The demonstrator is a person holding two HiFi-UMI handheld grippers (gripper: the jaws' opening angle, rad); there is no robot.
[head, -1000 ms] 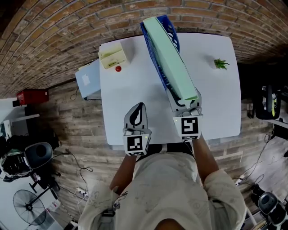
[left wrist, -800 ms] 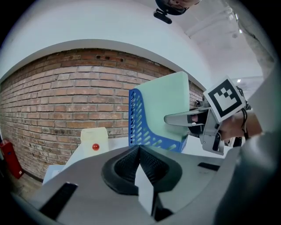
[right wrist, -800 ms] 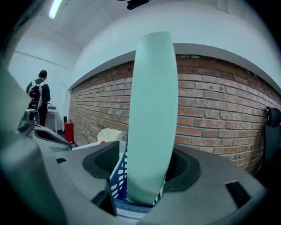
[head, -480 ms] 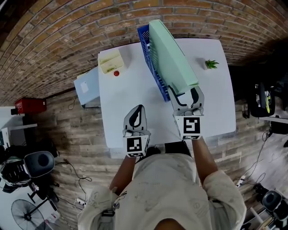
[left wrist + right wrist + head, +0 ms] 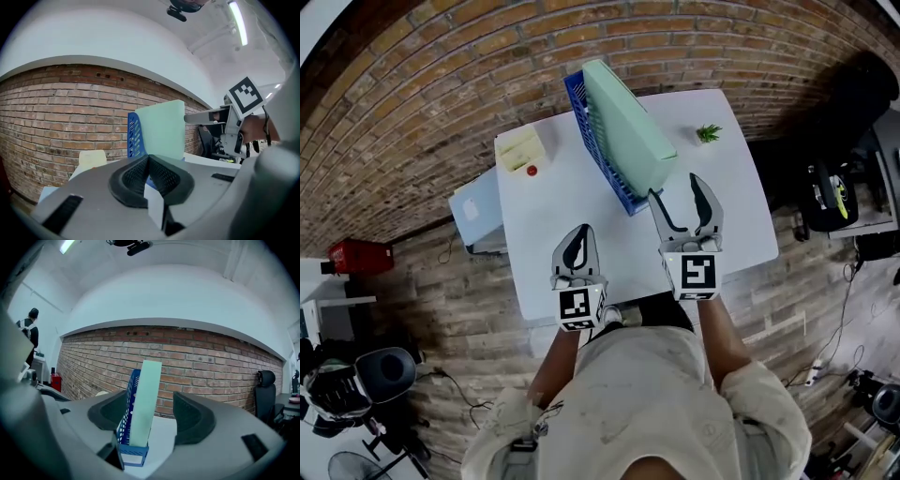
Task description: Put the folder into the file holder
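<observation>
Right gripper view: folder beyond, not between, just-parted fingers

The left gripper shows its jaws pressed together on nothing, and beyond it on the white table stands the blue file holder with the pale green folder upright inside it — a pale yellow box left of the holder, the right gripper right of it.
</observation>
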